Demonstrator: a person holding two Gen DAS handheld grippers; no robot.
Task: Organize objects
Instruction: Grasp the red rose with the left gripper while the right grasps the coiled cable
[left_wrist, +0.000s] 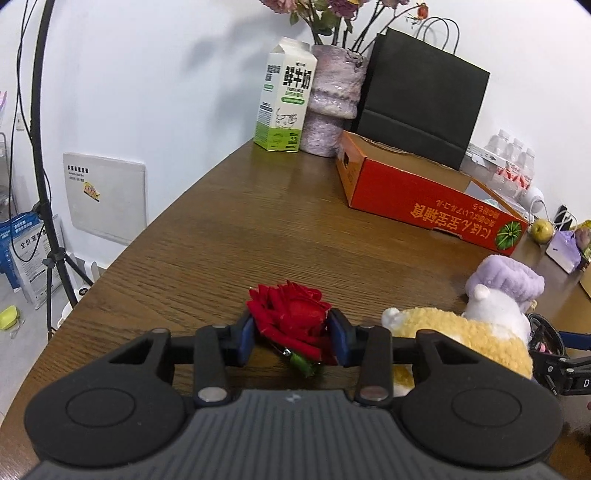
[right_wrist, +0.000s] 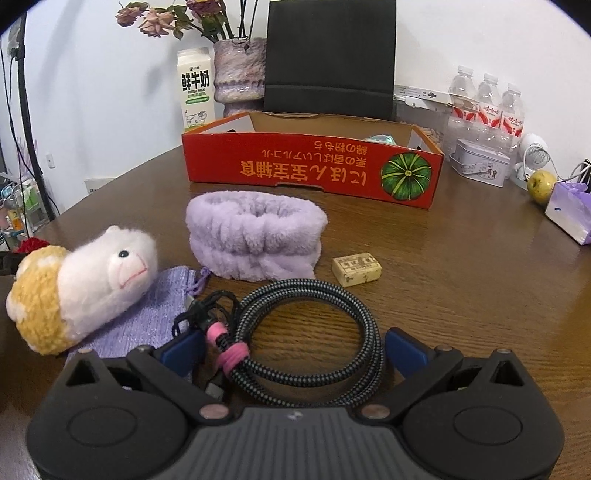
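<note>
**Rose pinched in the left gripper, cable coil between the right one's spread fingers**

Rose (left_wrist: 291, 317), red and full-petalled, sits between the blue pads of the left gripper (left_wrist: 291, 334), which press on its bloom from both sides; its green stem end pokes out below the fingers toward the camera. The jaws have drawn in around the flower and grip it just above the wooden table (left_wrist: 240, 221). Past the right-hand finger lies a plush alpaca (left_wrist: 476, 325), yellow-bodied with a white head, and beyond that a lilac fluffy headband (left_wrist: 506, 284). Well ahead of the fingertips, to the right, stands an open red cardboard box (left_wrist: 424, 195), with a milk carton (left_wrist: 284, 99), a mottled vase (left_wrist: 332, 103) and a black paper bag (left_wrist: 421, 96) behind it by the wall.

The right gripper (right_wrist: 291, 350) has its fingers spread wide. A coiled braided cable (right_wrist: 314, 332), bound with a pink tie (right_wrist: 231, 354), lies on the table between them; the left pad sits close beside the tied part, the right pad just outside the loop, and neither visibly squeezes it. Left of the fingers the alpaca rests on a lilac drawstring pouch (right_wrist: 147, 325). Straight ahead is the headband, with a small wrapped block (right_wrist: 356, 269) to its right and the red box farther on.
</note>
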